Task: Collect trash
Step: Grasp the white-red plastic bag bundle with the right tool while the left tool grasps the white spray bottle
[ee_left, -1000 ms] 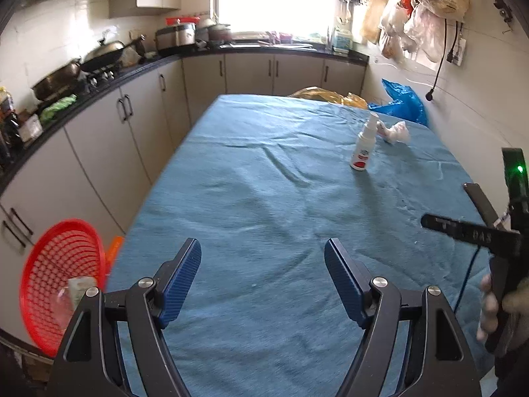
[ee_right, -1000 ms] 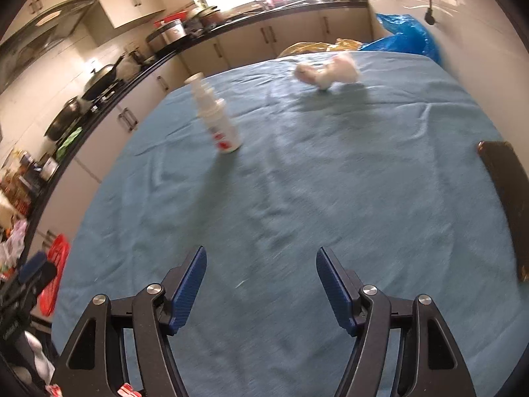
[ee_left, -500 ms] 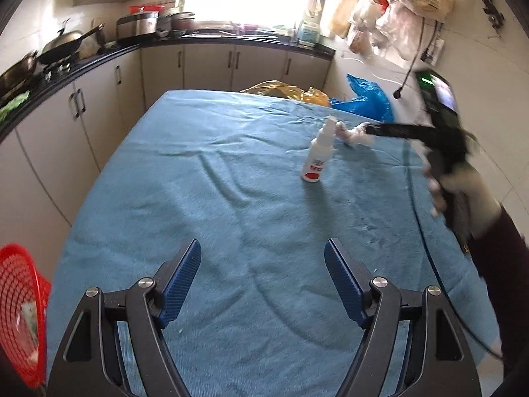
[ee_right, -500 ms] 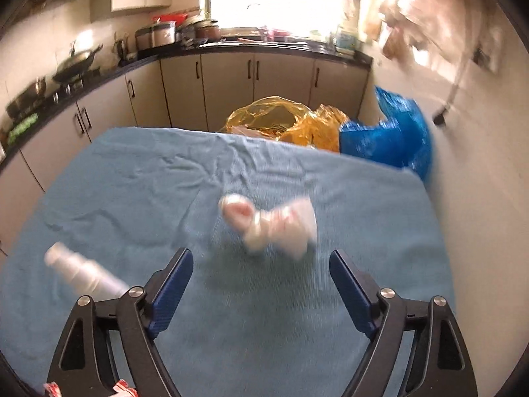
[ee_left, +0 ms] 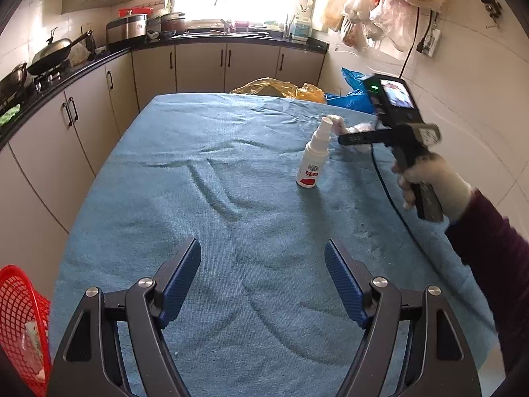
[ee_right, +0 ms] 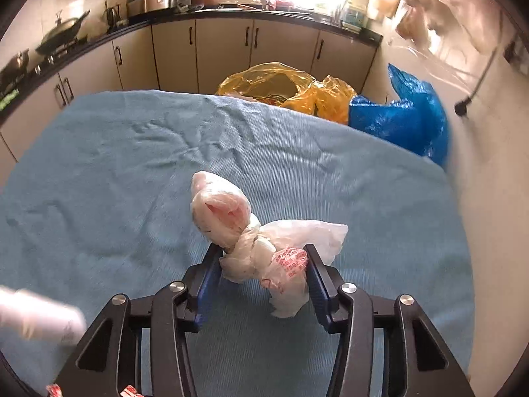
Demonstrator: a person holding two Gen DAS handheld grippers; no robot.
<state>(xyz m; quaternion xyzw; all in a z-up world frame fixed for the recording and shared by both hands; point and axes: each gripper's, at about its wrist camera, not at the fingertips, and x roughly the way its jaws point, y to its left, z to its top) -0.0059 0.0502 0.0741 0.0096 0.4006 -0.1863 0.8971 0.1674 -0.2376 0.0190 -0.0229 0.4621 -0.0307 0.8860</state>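
Right gripper [ee_right: 263, 273] jaws just closing, pads on one knotted white plastic bag [ee_right: 254, 241] with red print, far on blue-clothed table [ee_left: 231, 198]. Left gripper [ee_left: 263, 279] wide, empty. One spray bottle [ee_left: 312, 158], one red basket [ee_left: 20, 324].

- A cloth-covered table [ee_left: 211, 198] is standing in a kitchen, with counter cabinets [ee_left: 198, 66] running along its left side and beyond its far end.
- A spray bottle [ee_left: 314, 157] is standing upright on the table, right of centre.
- A knotted plastic bag [ee_right: 254, 241] is lying just behind and right of the bottle, sitting between the fingers of the right gripper [ee_right: 261, 284].
- Two loose bags [ee_right: 330, 99] are sitting past the table's far right corner.
- A basket [ee_left: 20, 324] is sitting below the table's near left corner.
- The left gripper [ee_left: 263, 281] is hanging over the near end of the table.
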